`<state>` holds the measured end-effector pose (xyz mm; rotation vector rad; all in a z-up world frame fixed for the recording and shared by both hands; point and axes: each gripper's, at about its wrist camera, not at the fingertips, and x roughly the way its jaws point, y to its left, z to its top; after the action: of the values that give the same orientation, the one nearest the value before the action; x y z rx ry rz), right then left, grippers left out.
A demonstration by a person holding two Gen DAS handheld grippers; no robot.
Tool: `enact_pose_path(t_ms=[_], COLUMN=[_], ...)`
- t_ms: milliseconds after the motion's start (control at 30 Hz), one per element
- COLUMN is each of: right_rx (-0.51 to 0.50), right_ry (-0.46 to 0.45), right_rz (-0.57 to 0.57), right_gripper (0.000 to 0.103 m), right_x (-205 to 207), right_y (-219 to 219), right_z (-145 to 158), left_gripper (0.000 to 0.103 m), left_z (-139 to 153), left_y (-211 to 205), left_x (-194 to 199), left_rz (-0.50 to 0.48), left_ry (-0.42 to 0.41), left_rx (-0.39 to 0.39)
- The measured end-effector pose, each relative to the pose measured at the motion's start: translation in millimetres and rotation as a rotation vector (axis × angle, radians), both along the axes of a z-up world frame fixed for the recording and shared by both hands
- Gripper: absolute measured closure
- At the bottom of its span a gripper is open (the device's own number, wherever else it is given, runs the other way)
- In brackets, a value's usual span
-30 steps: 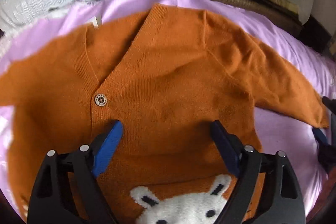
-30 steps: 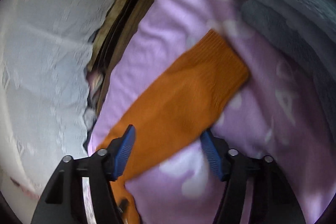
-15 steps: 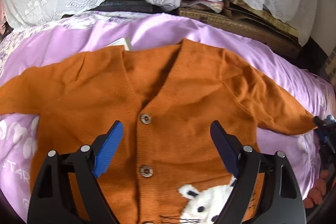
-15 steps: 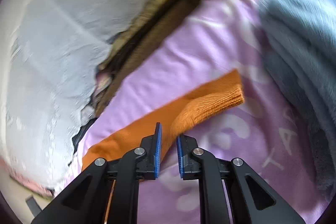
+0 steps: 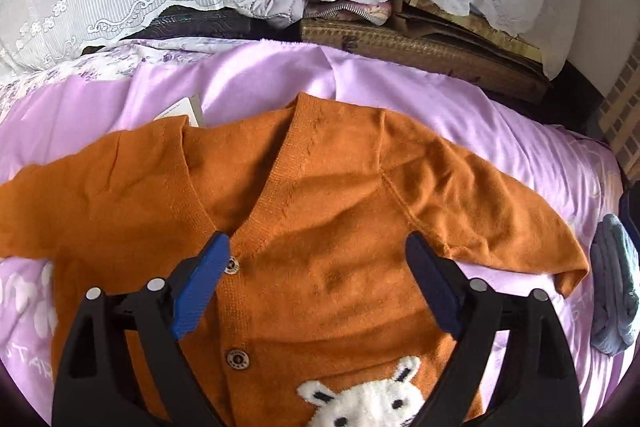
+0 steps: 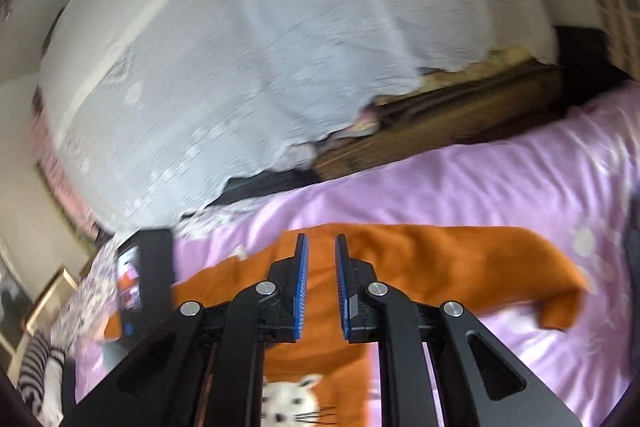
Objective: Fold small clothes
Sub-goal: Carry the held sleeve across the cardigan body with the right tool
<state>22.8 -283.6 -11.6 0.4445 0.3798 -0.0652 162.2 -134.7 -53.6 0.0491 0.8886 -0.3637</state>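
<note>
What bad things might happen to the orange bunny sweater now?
The right sleeve lies only partly turned in, its cuff curled on the purple blanket, so the fold may end up lopsided. The paper tag sticking out at the collar might get folded inside. The left gripper, open above the buttons, might snag the knit.

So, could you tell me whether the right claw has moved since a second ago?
Yes: the right claw has swung away from the purple blanket, over the orange knitted cardigan.
</note>
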Motion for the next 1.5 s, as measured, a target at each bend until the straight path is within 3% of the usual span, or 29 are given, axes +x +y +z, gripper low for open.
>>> enact_pose_path(t_ms=[33, 100, 133, 200, 267, 433, 567, 667, 733, 767, 800, 967, 1233, 1500], right_rx=[-0.004, 0.05, 0.096, 0.238, 0.34, 0.567, 0.68, 0.752, 0.744, 0.733, 0.737, 0.716, 0.505, 0.338], right_ry=[0.021, 0.049, 0.057, 0.095, 0.143, 0.209, 0.163, 0.108, 0.078, 0.059, 0.043, 0.011, -0.033, -0.008], right_rz=[-0.022, -0.074, -0.115, -0.219, -0.226, -0.258, -0.358, -0.408, -0.45, -0.457, -0.454, -0.46, -0.192, 0.0], right_gripper=[0.089, 0.065, 0.039, 0.038, 0.039, 0.04, 0.047, 0.047, 0.05, 0.077, 0.097, 0.097, 0.097, 0.097], right_x=[4.1, 0.8, -7.6, -29.4, -41.3, -61.0, -56.5, -51.5, -43.7, -39.3, -33.8, -24.2, -1.5, 24.2], right_y=[-1.0, -15.1, -27.2, -67.2, -88.3, -116.7, -150.9, -169.2, -176.0, -181.5, -179.8, -168.7, -99.0, -24.4], right_z=[0.6, -6.1, -14.3, -44.0, -71.0, -121.3, -140.4, -137.9, -132.4, -130.3, -130.5, -115.7, -49.3, -16.8], left_gripper=[0.015, 0.015, 0.015, 0.015, 0.015, 0.015, 0.015, 0.015, 0.015, 0.015, 0.015, 0.015, 0.015, 0.015], left_z=[-1.7, -5.6, -8.0, -13.1, -17.7, -29.8, -35.9, -37.1, -37.9, -38.4, -38.8, -37.3, -23.3, -16.2], left_y=[1.9, 8.7, 14.0, 19.4, 17.4, 2.0, 2.3, 5.2, 5.6, 5.6, 5.6, 10.4, 27.1, 31.9], left_x=[1.4, 5.4, 8.7, 13.3, 13.7, 7.4, 9.6, 11.5, 12.3, 12.7, 13.0, 17.3, 22.7, 26.3], left_rz=[0.007, 0.039, 0.058, 0.063, 0.059, 0.041, 0.048, 0.057, 0.057, 0.058, 0.06, 0.071, 0.094, 0.084], left_ry=[0.0, 0.003, 0.017, 0.058, 0.072, 0.054, 0.068, 0.076, 0.078, 0.078, 0.076, 0.078, 0.081, 0.087], left_rx=[0.009, 0.026, 0.017, -0.022, -0.025, 0.058, 0.067, 0.059, 0.059, 0.062, 0.066, 0.06, -0.003, -0.04])
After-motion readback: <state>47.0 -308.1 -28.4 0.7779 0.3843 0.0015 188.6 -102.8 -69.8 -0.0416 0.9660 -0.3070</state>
